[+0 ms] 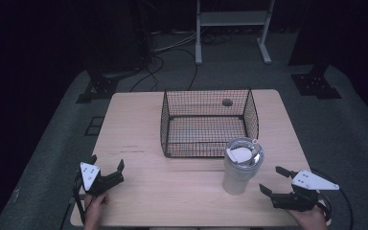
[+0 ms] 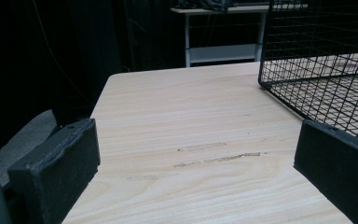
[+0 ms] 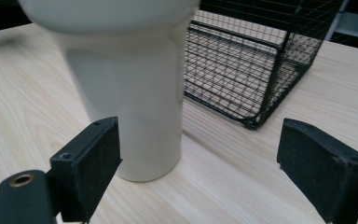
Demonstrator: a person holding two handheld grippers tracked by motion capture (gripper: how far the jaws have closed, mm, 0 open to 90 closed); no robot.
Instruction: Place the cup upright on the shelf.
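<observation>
From above, the tumbler (image 1: 239, 167) shows its clear lid; both grippers, left (image 1: 107, 168) and right (image 1: 274, 180), gape empty.

The left gripper (image 1: 108, 165) and the right gripper (image 1: 274, 179) rest low (both held by hands), jaws wide apart.

A light wooden desk (image 1: 139, 124) with rounded corners stands on grey carpet (image 1: 38, 158). A few faint dark scuff marks (image 2: 214, 156) streak the wood on its left half. Behind the desk, black cables (image 1: 158, 67) trail across the floor toward a white metal frame (image 1: 232, 28) with two feet. Dark stand bases sit on the carpet at the far left (image 1: 98, 86) and far right (image 1: 316, 84). The surroundings beyond are dark.
</observation>
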